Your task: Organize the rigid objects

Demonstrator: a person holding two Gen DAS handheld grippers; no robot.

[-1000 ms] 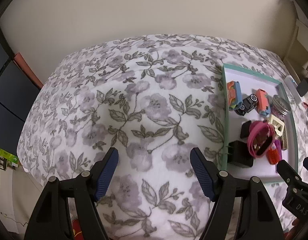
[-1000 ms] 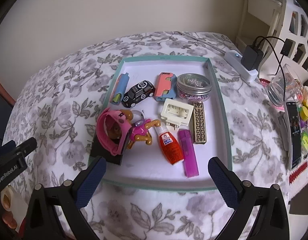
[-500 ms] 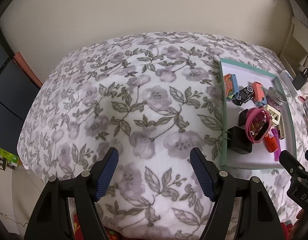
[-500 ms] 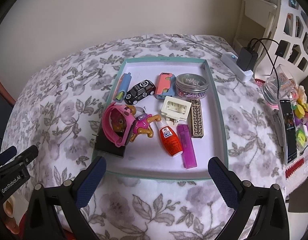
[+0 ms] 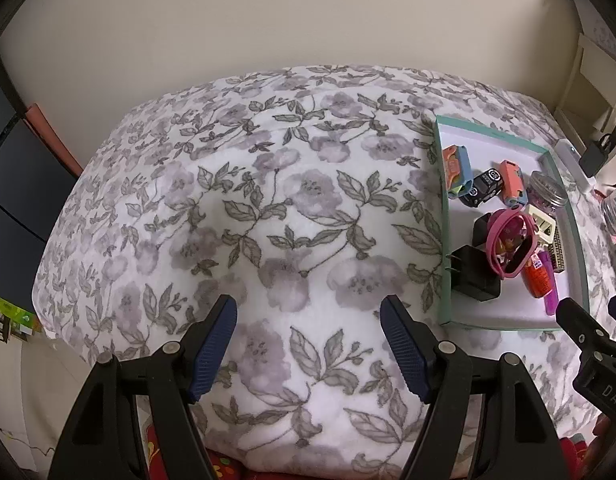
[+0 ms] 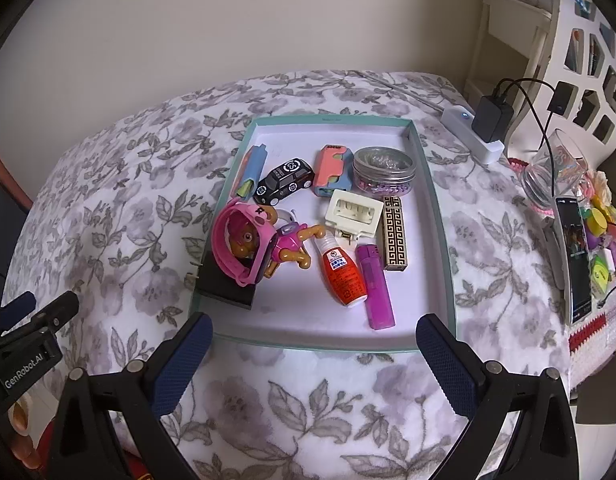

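The tray [image 6: 435, 240] of rigid objects is sitting just ahead of the right gripper [image 6: 313, 346], and it is looking smaller than a second ago: both grippers are pulling back and up, so more of the floral cloth [image 5: 268, 200] is showing around it. Nothing inside the tray is shifting between the pictures. That retreat fits either a pause before the sorting or a step back from a filled tray; I cannot tell which.

The right gripper is hanging spread wide, holding nothing. The left gripper [image 5: 308, 344] is likewise spread and empty, hovering over bare cloth with the tray well off to its right.

Counting what is lying in the tray, ahead of the right gripper:
- one toy car [image 6: 284, 185]
- two orange-and-blue cases [image 6: 332, 170]
- one lidded tin [image 6: 383, 174]
- one cream clip [image 6: 355, 213]
- one gold patterned bar [image 6: 394, 238]
- one purple lighter [image 6: 375, 286]
- one orange glue bottle [image 6: 343, 276]
- one pink watch [image 6: 238, 246] around a toy figure
- one black plug [image 6: 224, 286], partly over the tray's left rim
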